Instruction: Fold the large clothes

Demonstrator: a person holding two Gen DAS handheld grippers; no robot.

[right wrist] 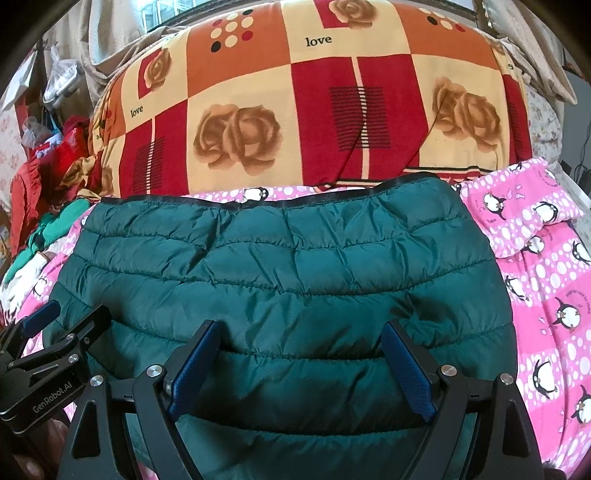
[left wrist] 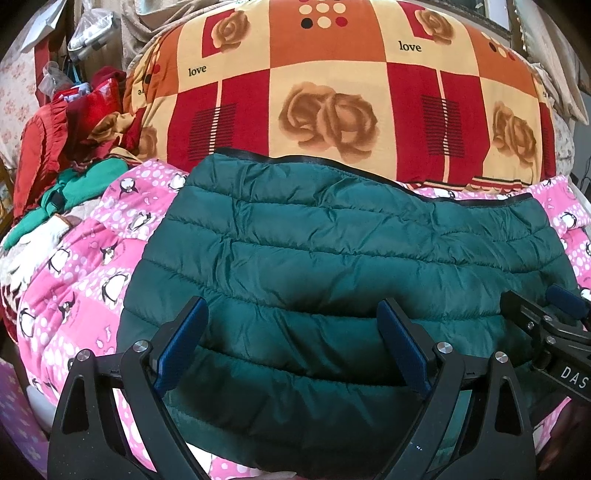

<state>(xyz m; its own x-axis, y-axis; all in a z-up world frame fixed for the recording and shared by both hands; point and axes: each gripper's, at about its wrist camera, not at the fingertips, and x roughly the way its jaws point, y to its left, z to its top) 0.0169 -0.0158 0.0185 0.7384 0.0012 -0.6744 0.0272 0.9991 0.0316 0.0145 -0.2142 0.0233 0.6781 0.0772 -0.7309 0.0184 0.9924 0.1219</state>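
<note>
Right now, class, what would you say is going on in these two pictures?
A person is folding a dark green quilted jacket that lies flat on a pink penguin-print sheet, in front of a rose-patterned quilt. Both the left tongs and the right tongs hover open over its near edge, side by side. Neither grips the fabric yet.

Daylight fills the room, coming from a window (right wrist: 166,11) at about eleven o'clock behind the bedding. It puts a soft sheen on the green quilted jacket (left wrist: 332,258), whose lower folds toward six o'clock lie in shadow. Both views are sharp in the middle. The fisheye bends the edges, with dark corners and slightly soft clutter at nine o'clock.
</note>
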